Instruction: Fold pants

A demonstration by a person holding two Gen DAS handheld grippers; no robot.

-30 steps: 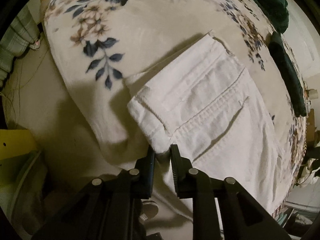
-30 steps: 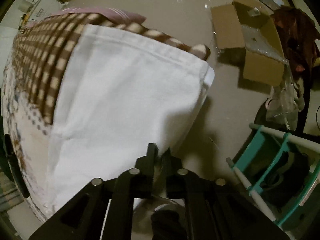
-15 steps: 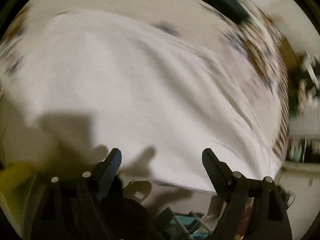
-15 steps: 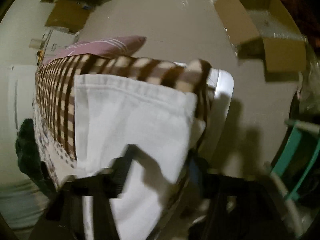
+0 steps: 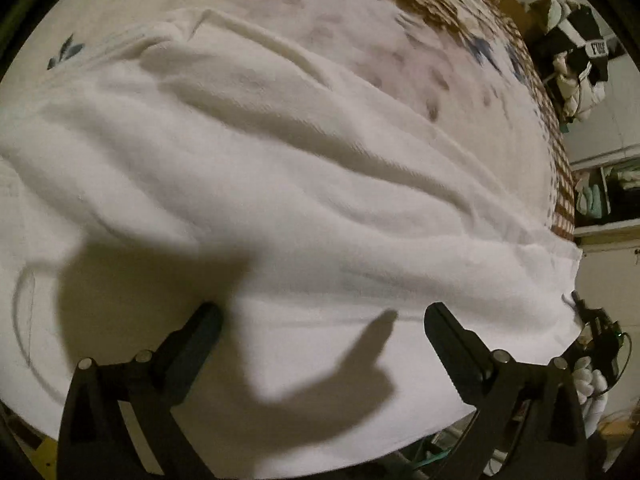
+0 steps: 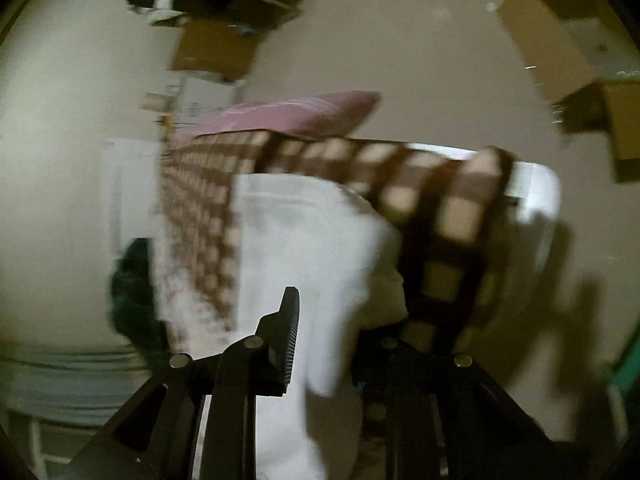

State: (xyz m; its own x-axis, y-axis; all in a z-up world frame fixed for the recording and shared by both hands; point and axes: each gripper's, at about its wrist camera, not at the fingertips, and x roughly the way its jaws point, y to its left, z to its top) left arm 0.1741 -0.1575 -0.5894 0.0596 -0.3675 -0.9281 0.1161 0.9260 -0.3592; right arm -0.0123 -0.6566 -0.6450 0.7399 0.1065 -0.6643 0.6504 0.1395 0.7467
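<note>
The white pants [image 5: 304, 208] lie stretched across the floral bedspread [image 5: 360, 12] and fill most of the left wrist view. My left gripper [image 5: 320, 320] is open wide and empty, just above the pants' near edge. In the blurred right wrist view the pants [image 6: 304, 240] hang over the bed's corner. My right gripper [image 6: 332, 320] is open with the white cloth passing between its fingers; the left finger [image 6: 290, 320] shows, the right one is hidden behind the cloth.
A brown checked blanket [image 6: 440, 208] and a pink pillow [image 6: 288, 116] cover the bed's far end. Cardboard boxes [image 6: 560, 52] sit on the floor beyond. A dark green garment [image 6: 132, 280] lies at the left. Clothes are piled by shelves [image 5: 576, 60].
Both grippers let go of the pants' edge and opened. The left one swung over the spread pants. The right one pulled back from the corner, still moving.
</note>
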